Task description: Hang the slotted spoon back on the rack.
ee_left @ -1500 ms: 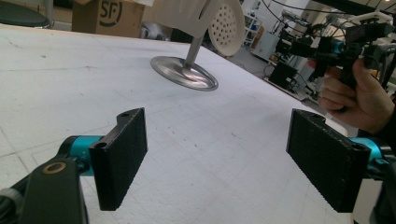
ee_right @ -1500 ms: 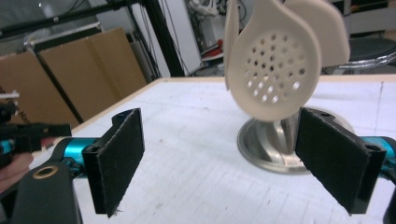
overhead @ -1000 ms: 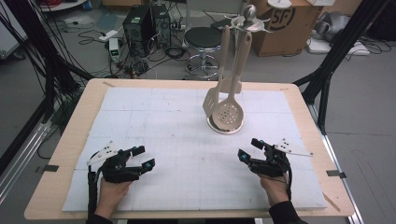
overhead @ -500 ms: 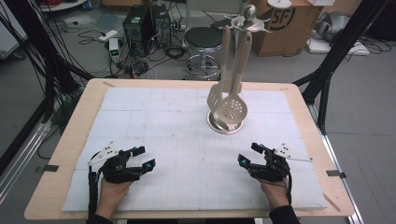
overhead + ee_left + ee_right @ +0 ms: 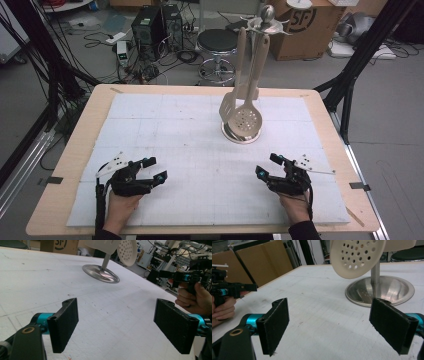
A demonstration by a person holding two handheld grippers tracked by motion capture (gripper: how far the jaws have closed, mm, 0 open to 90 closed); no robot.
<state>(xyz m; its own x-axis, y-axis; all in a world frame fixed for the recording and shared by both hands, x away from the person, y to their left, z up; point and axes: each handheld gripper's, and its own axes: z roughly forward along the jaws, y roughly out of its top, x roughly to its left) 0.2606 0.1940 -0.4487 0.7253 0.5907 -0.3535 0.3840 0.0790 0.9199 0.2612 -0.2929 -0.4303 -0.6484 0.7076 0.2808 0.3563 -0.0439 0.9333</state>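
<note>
Shift since earlier frames: right gripper (image 5: 268,166) drawn back toward the near edge, away from the utensil stand (image 5: 242,131); left gripper (image 5: 153,169) nearly unmoved; hanging utensils swung slightly.
Left gripper: low over the white mat (image 5: 165,125) at about 7 o'clock from the stand, well apart from it; jaws spread wide, released, nothing between them.
Left hand (image 5: 121,207): entering from the bottom edge, wrapped around the gripper body, jaws aimed toward 2 o'clock.
Left gripper view: own two black pads (image 5: 63,323) far apart over bare mat; stand's steel base (image 5: 101,273) at 12 o'clock; right gripper and right hand (image 5: 193,296) at 3 o'clock.
Utensil stand: on the mat right of centre, toward the far side; round steel base, upright post, ball on top.
Slotted turner (image 5: 228,107): hanging at the stand's left, blade just above the base.
Skimmer (image 5: 247,119): hanging just beside the turner, perforated bowl over the base.
Right gripper: at about 5 o'clock from the stand, jaws parted wide, empty, aimed toward 10 o'clock.
Right hand (image 5: 295,205): rising from the bottom edge, gripping the body.
Right gripper view: skimmer's holes (image 5: 357,256) and base's mirror sheen close up at 1 o'clock, left gripper at 9 o'clock; the high view alone gives the ball top and the table (image 5: 80,150) outline.
</note>
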